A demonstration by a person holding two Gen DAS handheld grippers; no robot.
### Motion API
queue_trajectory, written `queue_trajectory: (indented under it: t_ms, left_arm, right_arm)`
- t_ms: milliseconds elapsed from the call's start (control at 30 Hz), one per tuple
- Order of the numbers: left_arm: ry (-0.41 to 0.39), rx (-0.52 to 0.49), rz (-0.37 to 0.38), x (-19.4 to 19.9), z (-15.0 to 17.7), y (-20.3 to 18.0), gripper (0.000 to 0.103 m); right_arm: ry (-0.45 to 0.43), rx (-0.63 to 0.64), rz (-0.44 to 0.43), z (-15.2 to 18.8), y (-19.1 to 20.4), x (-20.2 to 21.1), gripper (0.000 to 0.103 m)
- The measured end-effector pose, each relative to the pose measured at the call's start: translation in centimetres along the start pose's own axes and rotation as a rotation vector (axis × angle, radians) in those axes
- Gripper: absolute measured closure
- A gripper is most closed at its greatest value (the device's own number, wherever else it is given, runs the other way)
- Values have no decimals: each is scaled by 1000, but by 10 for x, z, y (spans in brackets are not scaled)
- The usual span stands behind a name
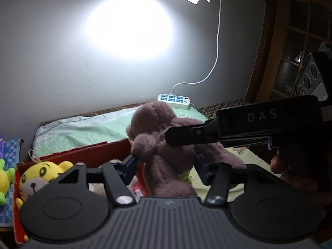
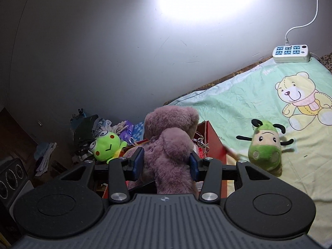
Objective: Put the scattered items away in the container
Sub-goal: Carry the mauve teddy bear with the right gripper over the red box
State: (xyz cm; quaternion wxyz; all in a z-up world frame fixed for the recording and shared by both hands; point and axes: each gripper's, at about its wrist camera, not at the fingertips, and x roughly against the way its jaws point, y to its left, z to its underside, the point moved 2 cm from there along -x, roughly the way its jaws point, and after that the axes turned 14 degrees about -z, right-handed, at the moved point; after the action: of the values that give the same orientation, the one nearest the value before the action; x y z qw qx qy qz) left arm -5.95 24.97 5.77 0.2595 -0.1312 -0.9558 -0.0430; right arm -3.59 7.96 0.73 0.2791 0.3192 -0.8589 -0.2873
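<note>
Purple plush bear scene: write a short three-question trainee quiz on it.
1. True or false: both hand-held grippers clamp the purple plush bear.
2. Which toy already lies in the red cardboard box? A) yellow plush tiger B) green plush cow C) green plush frog
3. Fill in: the green plush cow lies on the pale green bear-print ___.

Key: 1 true: left hand-held gripper and right hand-held gripper both grip it. 2 A, the yellow plush tiger. 3 sheet.
</note>
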Motion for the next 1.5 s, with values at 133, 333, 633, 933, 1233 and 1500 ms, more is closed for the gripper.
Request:
queue_trajectory:
  t_ms: [133,333,633,933,1233,1500]
  left_arm:
    - [-18,14,-48,5,-1,21,47]
    - [-26,25,-111,4,1,48,47]
    - [59,19,-181,-27,22,73,46]
    - [157,8,-199,-57,49,90,43]
    - [223,-8,-214,-74,72,104,37]
    - [248,-41,-248,-88,77,103,36]
  right_arm:
    - [4,26,-35,-2,12,-22,56]
    - [14,67,-74,0,22,-54,56]
    - [49,54,-69,19,7,-102,56]
    - [118,35,-22,39,-9,-131,57]
    - [196,92,21,56,-4,-150,57]
    - [221,118,39,59,-7,-166,58]
